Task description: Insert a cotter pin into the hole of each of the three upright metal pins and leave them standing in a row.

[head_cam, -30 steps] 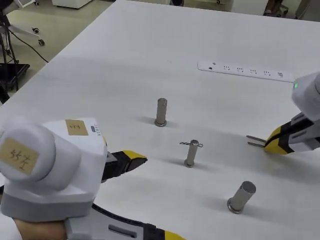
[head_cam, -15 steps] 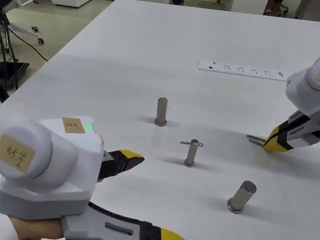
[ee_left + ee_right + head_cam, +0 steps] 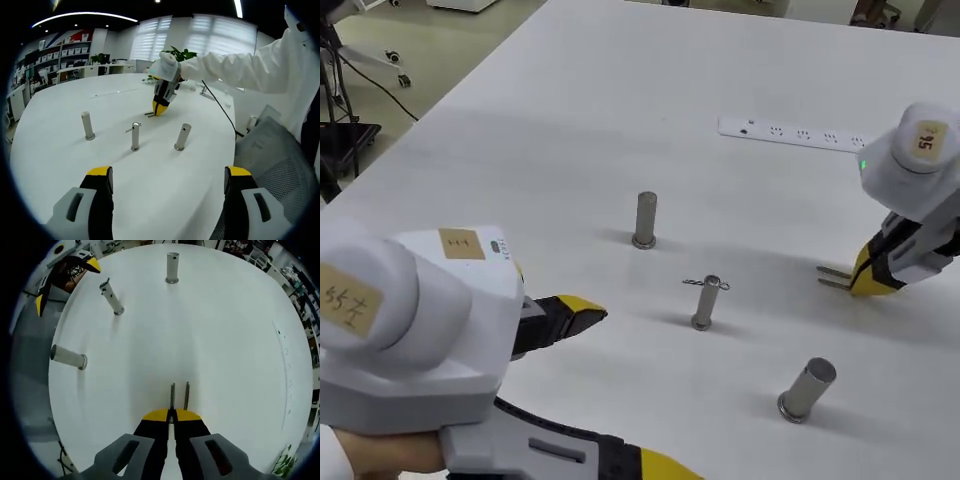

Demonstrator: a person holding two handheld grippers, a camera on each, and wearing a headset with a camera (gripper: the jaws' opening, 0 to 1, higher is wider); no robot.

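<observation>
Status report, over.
Right gripper shut on cotter pin; left gripper open. Middle pin fitted; far pin and near pin bare. Power strip off to the side.

Three pins stand on the counter (image 3: pixel 570 120) in a slanted row. The far pin (image 3: pixel 644 220) is at the left and behind, the middle pin (image 3: pixel 705 303) is in the centre, and the near pin (image 3: pixel 806 390) is at the right and in front. A cotter pin (image 3: pixel 705 285) sits across the top of the middle pin. A power strip (image 3: pixel 790 135) lies behind the row, well apart. The right tongs (image 3: pixel 863 280) are right of the middle pin, low by the counter, with a second cotter pin (image 3: pixel 173 396) between them, pointing toward the row. The left tongs (image 3: pixel 168 175) are left of the row.
</observation>
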